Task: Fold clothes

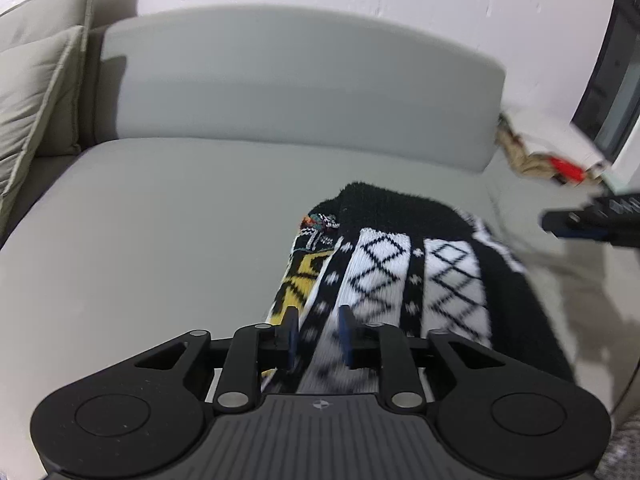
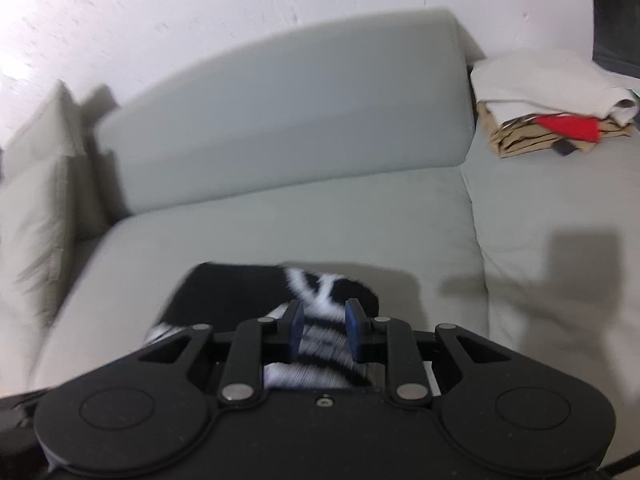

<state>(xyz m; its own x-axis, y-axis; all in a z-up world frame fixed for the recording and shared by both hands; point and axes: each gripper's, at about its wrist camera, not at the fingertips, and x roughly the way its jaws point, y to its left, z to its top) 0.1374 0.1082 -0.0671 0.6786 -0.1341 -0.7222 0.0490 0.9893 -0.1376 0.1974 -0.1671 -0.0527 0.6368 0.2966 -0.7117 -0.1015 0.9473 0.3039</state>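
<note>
A black and white patterned knit sweater (image 1: 420,276) with a yellow patch lies on the grey sofa seat (image 1: 160,220). My left gripper (image 1: 318,316) has its fingers a little apart, with the sweater's fabric running between them. In the right wrist view the same sweater (image 2: 248,292) lies under and between the fingers of my right gripper (image 2: 324,312), which also stands slightly apart around the fabric. Both views are blurred. The right gripper's body shows at the far right of the left wrist view (image 1: 596,220).
The sofa backrest (image 2: 288,120) runs behind the seat. Beige cushions (image 1: 36,92) stand at the left. A pile of folded clothes (image 2: 552,104), white, tan and red, sits at the far right end of the sofa.
</note>
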